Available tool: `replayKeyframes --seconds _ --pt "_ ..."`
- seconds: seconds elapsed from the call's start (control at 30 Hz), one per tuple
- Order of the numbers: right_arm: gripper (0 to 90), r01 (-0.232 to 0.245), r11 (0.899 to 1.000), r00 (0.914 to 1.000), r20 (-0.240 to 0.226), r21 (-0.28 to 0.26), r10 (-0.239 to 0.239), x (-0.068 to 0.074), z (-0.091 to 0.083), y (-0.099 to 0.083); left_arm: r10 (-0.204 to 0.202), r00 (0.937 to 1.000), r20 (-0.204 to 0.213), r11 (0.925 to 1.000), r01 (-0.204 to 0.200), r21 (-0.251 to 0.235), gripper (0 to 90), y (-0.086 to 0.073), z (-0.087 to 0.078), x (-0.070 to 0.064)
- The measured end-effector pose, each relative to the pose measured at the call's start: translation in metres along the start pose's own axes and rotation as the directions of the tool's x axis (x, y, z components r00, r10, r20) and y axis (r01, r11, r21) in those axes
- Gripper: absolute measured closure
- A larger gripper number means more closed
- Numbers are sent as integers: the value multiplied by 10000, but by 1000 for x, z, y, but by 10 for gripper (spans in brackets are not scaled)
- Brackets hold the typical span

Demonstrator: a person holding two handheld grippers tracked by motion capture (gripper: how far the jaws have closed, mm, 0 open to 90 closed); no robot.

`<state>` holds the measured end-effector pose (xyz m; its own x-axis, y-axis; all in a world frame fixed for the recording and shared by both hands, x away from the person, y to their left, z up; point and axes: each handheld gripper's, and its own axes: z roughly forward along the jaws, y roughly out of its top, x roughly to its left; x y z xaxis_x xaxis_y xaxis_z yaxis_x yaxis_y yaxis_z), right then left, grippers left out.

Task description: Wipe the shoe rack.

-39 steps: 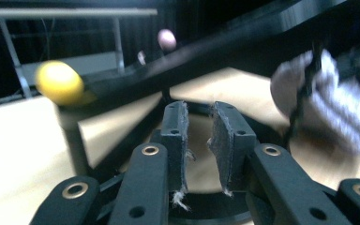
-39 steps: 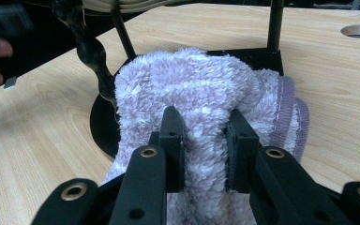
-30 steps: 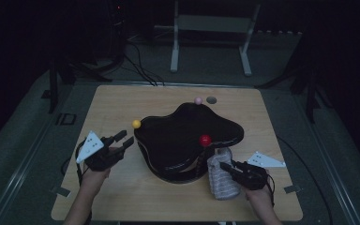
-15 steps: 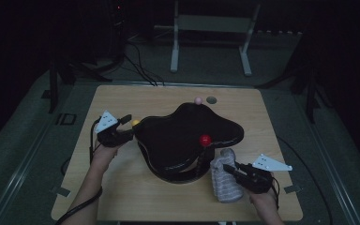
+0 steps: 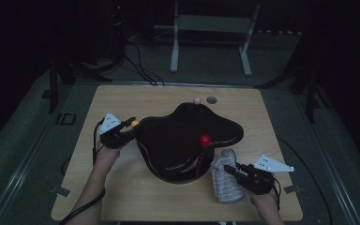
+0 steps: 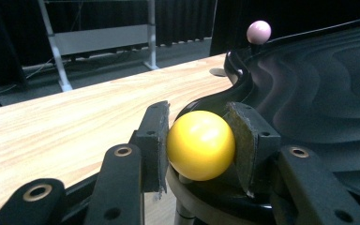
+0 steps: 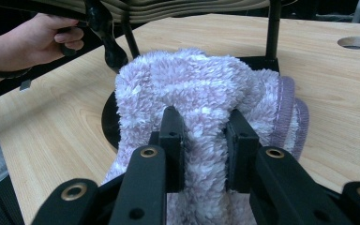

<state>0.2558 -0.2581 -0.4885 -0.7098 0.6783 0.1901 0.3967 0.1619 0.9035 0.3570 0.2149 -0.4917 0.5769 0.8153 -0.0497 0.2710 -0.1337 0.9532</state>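
Yellow ball (image 6: pixel 200 145) clamped between left gripper (image 6: pixel 198 140) jaws; fluffy sock (image 7: pixel 201 98) pinched by right gripper (image 7: pixel 205 140)

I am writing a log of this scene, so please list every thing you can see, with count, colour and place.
Table: one, light wood, centre, with a round hole near its far edge.
Wavy stand: one, black, mid-table.
Yellow ball: one, on the stand's left edge.
Red ball: one, on the stand's right part.
Pink ball: one, at the stand's far tip.
Fluffy sock: one, pale lilac, front right.
Metal frame: one, white, beyond the table.
Left gripper: black, shut on yellow ball.
Right gripper: black, shut on fluffy sock.
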Motion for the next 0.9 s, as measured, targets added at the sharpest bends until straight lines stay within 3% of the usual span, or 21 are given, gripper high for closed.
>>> replayKeyframes --seconds 0.3,0.5,0.6,0.8,0.9 --pt "732 130 9997 9999 -46 -189 -131 4 -8 9 120 9999 93 9998 -119 -135 599 -12 -31 -9" --pt "732 454 9942 9989 112 -976 -445 6 -26 32 256 9996 127 9996 -255 -99 600 -16 -45 -14" --pt "732 653 9853 9978 177 -1578 -633 5 -37 53 367 9993 55 9993 -367 -7 600 -18 -53 -19" --pt "731 1047 9847 9942 380 -1392 -1003 8 -28 70 298 9996 15 9993 -298 -217 600 -24 -60 -26" --pt "731 930 9859 9951 464 -1388 -874 4 -24 73 373 9993 19 9989 -372 -297 601 -26 -63 -27"
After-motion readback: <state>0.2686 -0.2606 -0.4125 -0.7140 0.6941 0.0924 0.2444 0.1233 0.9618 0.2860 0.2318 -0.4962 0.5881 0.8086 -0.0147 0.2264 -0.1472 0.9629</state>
